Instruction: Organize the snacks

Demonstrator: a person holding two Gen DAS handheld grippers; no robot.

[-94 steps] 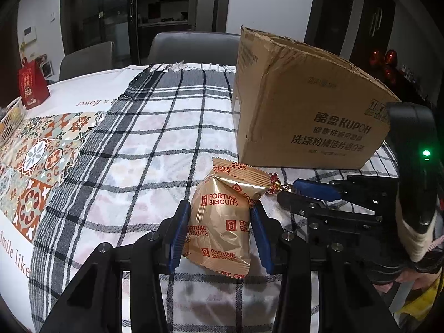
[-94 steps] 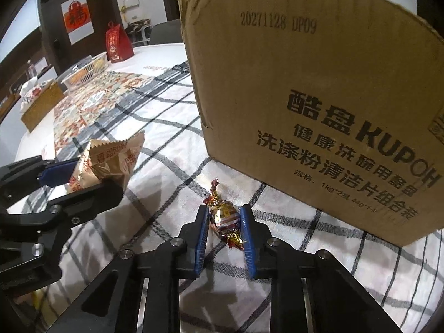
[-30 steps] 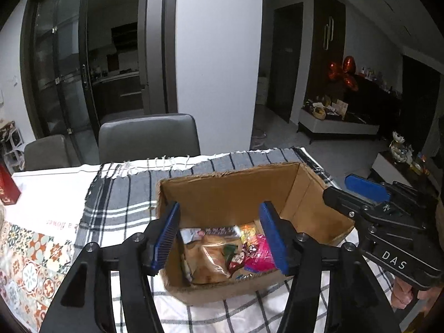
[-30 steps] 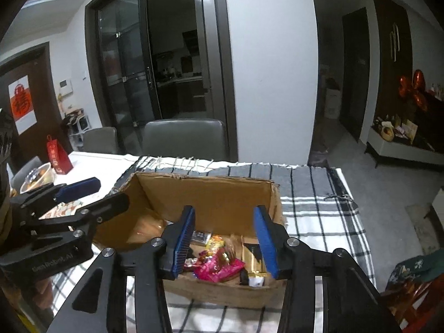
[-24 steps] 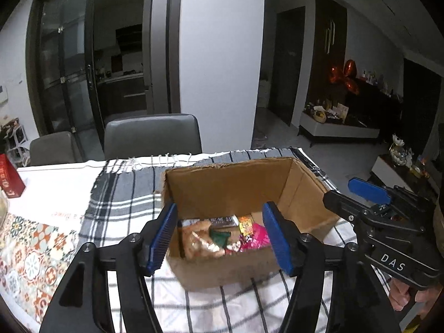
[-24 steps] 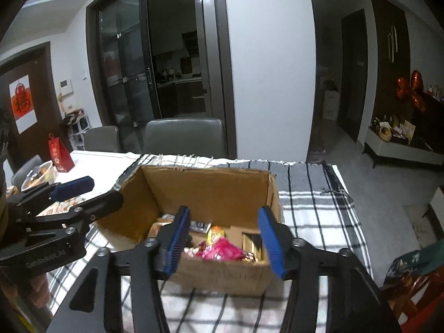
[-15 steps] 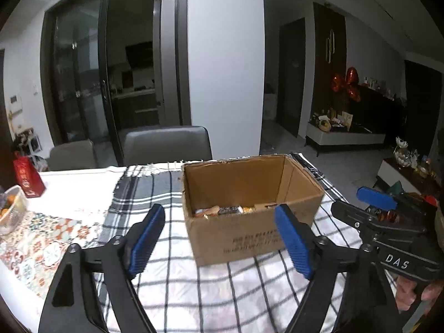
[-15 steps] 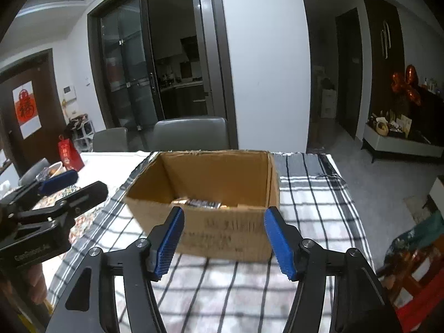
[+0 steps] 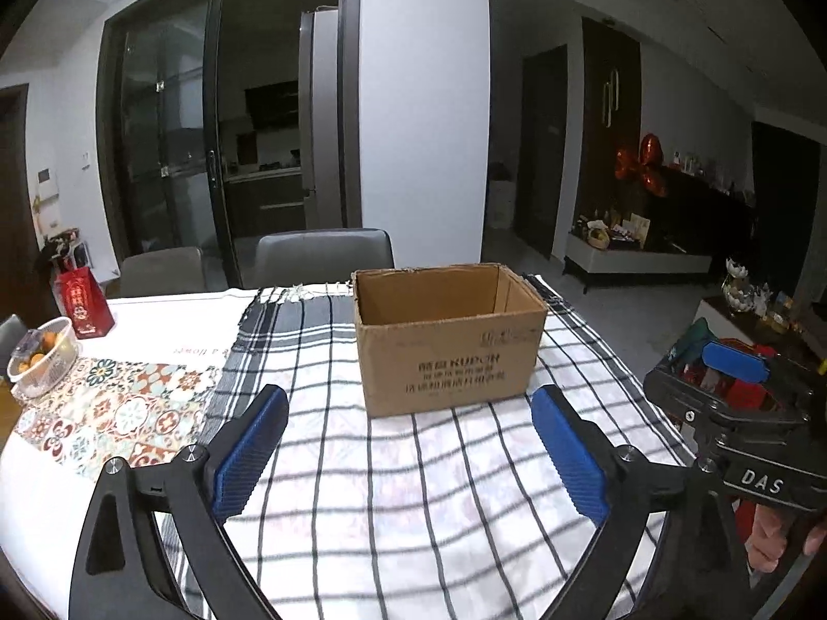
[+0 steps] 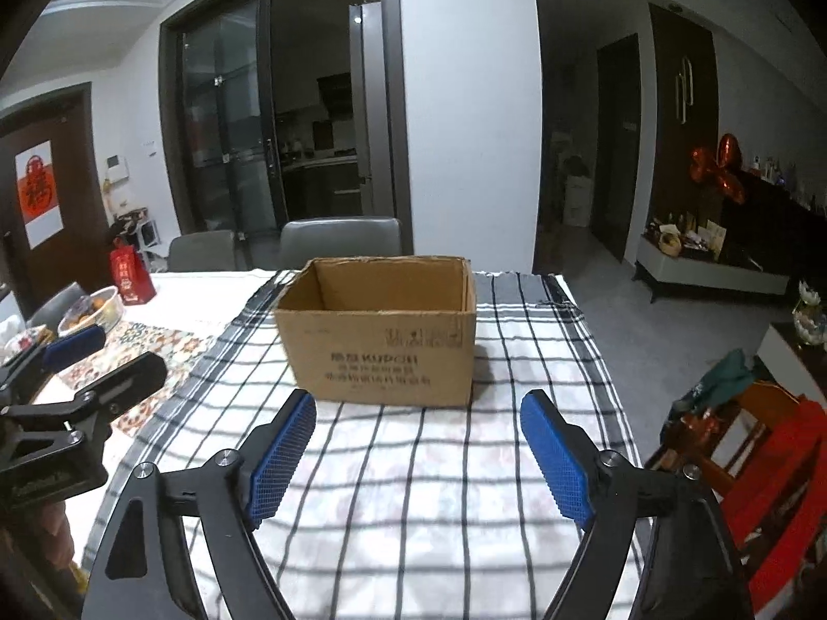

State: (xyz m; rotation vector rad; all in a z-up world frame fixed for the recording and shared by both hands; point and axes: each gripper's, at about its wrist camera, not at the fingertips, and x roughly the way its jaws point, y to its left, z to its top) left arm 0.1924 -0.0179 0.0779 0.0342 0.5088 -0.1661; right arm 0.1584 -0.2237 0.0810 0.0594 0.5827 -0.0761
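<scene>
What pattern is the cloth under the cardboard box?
Black-and-white plaid tablecloth under the cardboard box; clearest in the right wrist view.

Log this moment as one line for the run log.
left gripper: opening, nothing between fingers | right gripper: opening, nothing between fingers | cardboard box: upright on checked cloth, beyond both

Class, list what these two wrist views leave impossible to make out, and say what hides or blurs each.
- Contents of the box: hidden in both views by its near wall.
- Box print: blurred in the right view.
- Bowl contents: too small, left view.
- Hand on the right gripper: cut off by the left view's edge.
</scene>
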